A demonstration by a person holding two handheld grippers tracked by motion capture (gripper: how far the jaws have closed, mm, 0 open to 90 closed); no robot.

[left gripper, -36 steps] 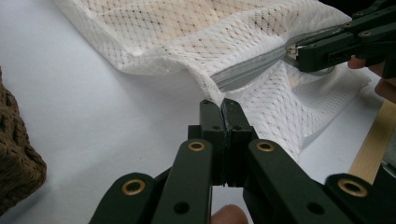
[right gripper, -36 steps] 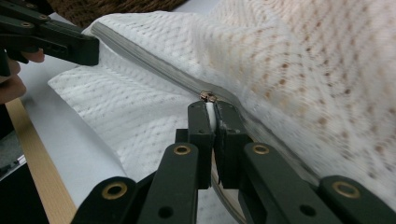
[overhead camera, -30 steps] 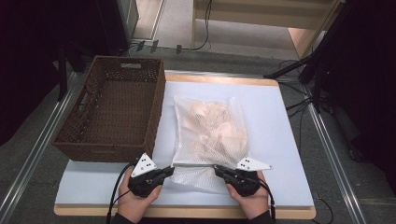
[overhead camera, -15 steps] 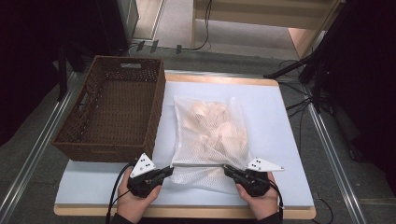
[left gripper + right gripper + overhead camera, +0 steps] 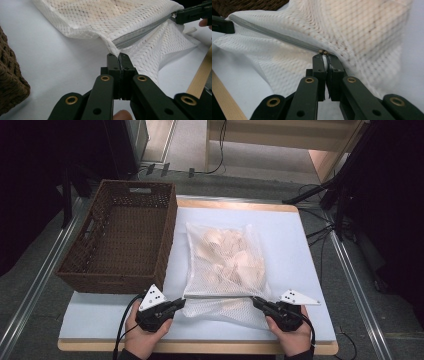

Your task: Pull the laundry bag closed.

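Note:
A white mesh bag (image 5: 225, 260) holding pale pink cloth lies in the middle of the white table (image 5: 295, 245). Its grey zipper (image 5: 142, 31) runs along the near edge. My left gripper (image 5: 181, 303) is shut on the bag's near left corner (image 5: 113, 50), at the zipper's end. My right gripper (image 5: 256, 301) is shut on the small metal zipper pull (image 5: 323, 52) toward the bag's near right. The zipper tape (image 5: 274, 33) is stretched taut between the two grippers. In the left gripper view the right gripper (image 5: 192, 13) shows far off at the top right.
A brown wicker basket (image 5: 165, 245) stands at the left of the table, close beside the bag, and looks empty. The table's wooden front edge (image 5: 200, 347) runs just under both hands. Bare white surface lies right of the bag.
My right gripper has slid to the right along the bag's near edge with the zipper pull. The left gripper and the bag's left corner stayed put.

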